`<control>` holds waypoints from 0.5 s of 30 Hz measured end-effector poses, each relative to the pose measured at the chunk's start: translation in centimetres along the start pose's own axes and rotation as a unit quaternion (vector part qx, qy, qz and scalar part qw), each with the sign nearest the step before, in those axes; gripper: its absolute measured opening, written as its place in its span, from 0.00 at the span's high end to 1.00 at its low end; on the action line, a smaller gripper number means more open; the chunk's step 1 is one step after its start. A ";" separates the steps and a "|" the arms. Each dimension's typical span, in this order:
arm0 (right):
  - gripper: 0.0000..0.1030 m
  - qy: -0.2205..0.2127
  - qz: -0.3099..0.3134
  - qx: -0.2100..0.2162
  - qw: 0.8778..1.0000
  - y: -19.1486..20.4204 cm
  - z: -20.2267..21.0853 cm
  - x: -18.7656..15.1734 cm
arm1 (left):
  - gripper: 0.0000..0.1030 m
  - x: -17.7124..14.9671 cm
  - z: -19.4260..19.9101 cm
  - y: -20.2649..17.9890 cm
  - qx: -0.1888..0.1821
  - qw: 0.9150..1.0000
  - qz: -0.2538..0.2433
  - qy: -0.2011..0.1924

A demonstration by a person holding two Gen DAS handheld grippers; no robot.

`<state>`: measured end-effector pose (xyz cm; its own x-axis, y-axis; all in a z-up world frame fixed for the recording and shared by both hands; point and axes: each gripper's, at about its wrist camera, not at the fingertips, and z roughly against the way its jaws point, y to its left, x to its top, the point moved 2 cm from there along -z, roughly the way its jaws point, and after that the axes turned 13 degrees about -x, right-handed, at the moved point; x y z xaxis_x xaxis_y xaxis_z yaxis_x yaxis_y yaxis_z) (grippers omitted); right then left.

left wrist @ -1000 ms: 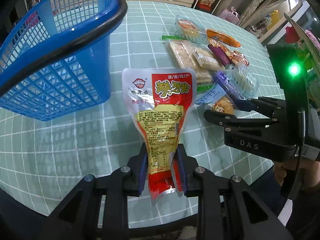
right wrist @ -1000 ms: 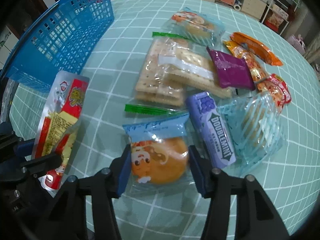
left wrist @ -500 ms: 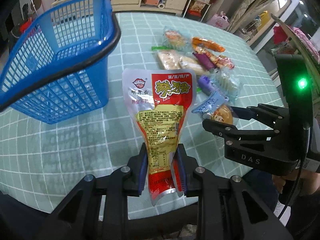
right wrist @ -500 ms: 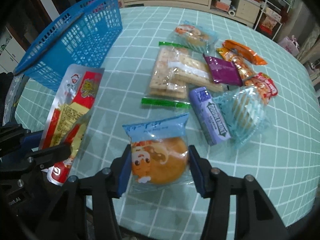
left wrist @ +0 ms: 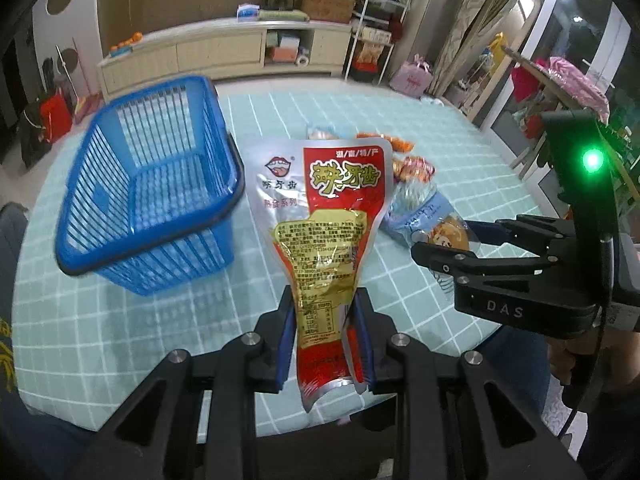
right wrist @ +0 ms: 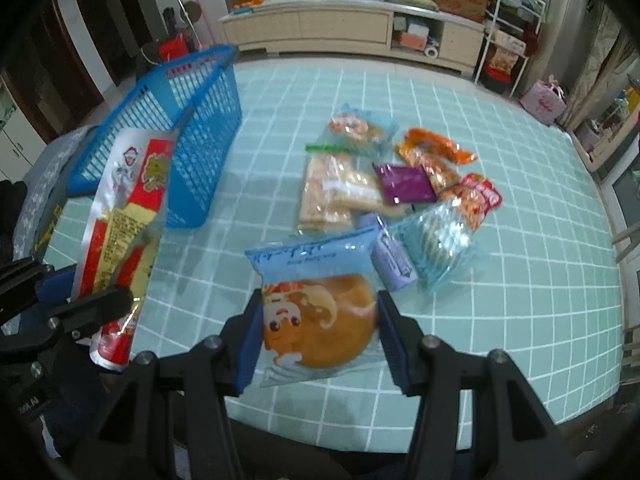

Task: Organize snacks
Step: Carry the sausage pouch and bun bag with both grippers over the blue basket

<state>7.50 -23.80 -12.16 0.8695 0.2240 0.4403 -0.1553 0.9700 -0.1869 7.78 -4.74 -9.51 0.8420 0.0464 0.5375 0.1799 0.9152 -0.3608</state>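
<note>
One round table [right wrist: 500,320], teal grid cloth, before a long sideboard [right wrist: 344,32].

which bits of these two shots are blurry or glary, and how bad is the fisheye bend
Left wrist view: the basket is smeared, the red pouch in the left gripper is sharp with foil glare, and a green light flares. Right wrist view: the loose snacks are soft and the bun pack in the right gripper is clearer. Both views bow the table grid and darken at the corners.

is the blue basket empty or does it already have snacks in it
Empty: through the open top of the blue basket, the left wrist view shows only bare mesh floor and walls.
</note>
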 end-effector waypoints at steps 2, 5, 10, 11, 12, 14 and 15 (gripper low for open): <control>0.44 -0.008 -0.002 0.005 1.000 0.0 0.6 0.4 | 0.76 0.6 1.0 0.3 0.003 1.000 -0.003 -0.011; 0.44 -0.023 -0.002 0.016 1.000 0.5 2.1 1.8 | 0.76 1.8 2.5 1.2 0.009 0.999 0.002 -0.031; 0.44 -0.049 0.007 0.027 0.998 2.0 3.6 4.3 | 0.76 3.7 4.8 3.4 0.016 0.998 0.011 -0.058; 0.44 -0.055 0.010 0.031 0.998 2.5 4.0 5.1 | 0.76 4.2 5.4 4.0 0.021 0.998 0.012 -0.063; 0.44 -0.059 0.015 0.033 0.998 2.9 4.4 5.6 | 0.76 4.4 5.7 4.2 0.025 0.997 0.013 -0.065; 0.44 -0.066 0.021 0.038 0.997 3.7 4.9 6.6 | 0.76 5.0 6.6 5.2 0.031 0.997 0.015 -0.070; 0.44 -0.069 0.024 0.040 0.996 4.1 5.1 7.0 | 0.76 5.4 7.1 5.5 0.034 0.997 0.015 -0.073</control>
<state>10.58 -17.78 -5.34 0.7878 0.2759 0.5506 -0.2374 0.9610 -0.1419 9.73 3.44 -3.16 0.7623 0.1284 0.6343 0.1157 0.9373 -0.3287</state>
